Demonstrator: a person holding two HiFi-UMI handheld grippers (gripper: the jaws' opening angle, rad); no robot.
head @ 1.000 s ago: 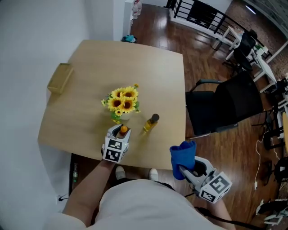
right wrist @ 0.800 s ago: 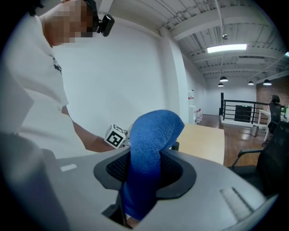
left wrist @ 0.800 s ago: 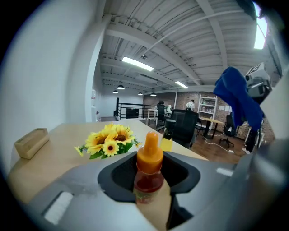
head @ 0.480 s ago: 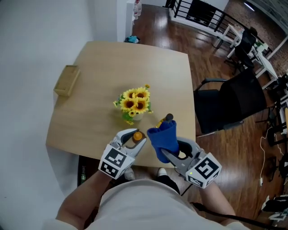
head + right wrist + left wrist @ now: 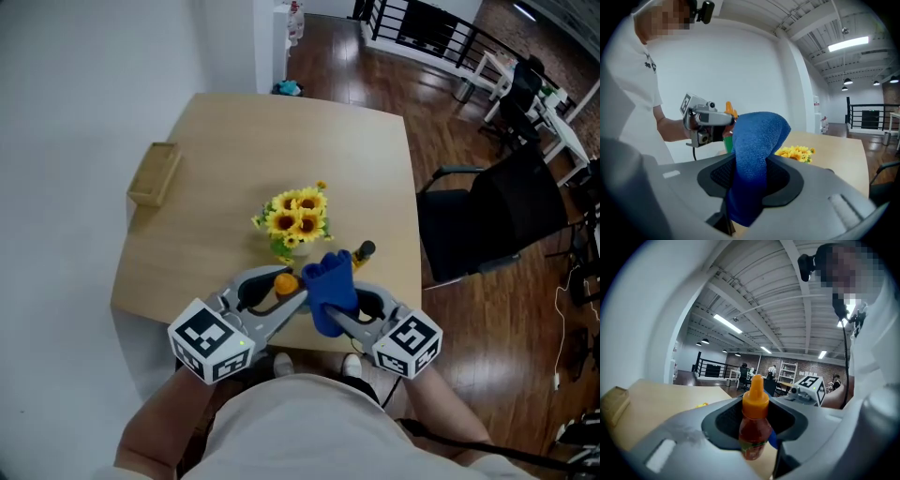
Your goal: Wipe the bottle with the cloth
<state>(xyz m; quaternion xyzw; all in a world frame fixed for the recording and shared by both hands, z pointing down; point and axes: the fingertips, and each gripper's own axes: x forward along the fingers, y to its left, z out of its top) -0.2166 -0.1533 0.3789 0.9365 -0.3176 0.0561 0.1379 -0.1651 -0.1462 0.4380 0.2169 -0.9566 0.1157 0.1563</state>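
My left gripper (image 5: 281, 292) is shut on a small red sauce bottle (image 5: 754, 427) with an orange cap (image 5: 284, 281), lifted above the table's near edge. My right gripper (image 5: 339, 309) is shut on a blue cloth (image 5: 328, 286) that stands up out of the jaws and sits right beside the bottle. In the right gripper view the blue cloth (image 5: 752, 164) covers most of the bottle, whose orange cap (image 5: 730, 110) shows behind it. A second bottle with a dark cap (image 5: 363, 252) lies on the table beyond the cloth.
A vase of sunflowers (image 5: 298, 217) stands mid-table just beyond the grippers. A wooden block (image 5: 154, 174) lies at the left edge of the light wooden table (image 5: 309, 141). A black chair (image 5: 497, 220) stands to the right of the table.
The right gripper has swung in from the right with the cloth and now sits against the bottle. The left gripper has lifted the bottle back toward the near edge.
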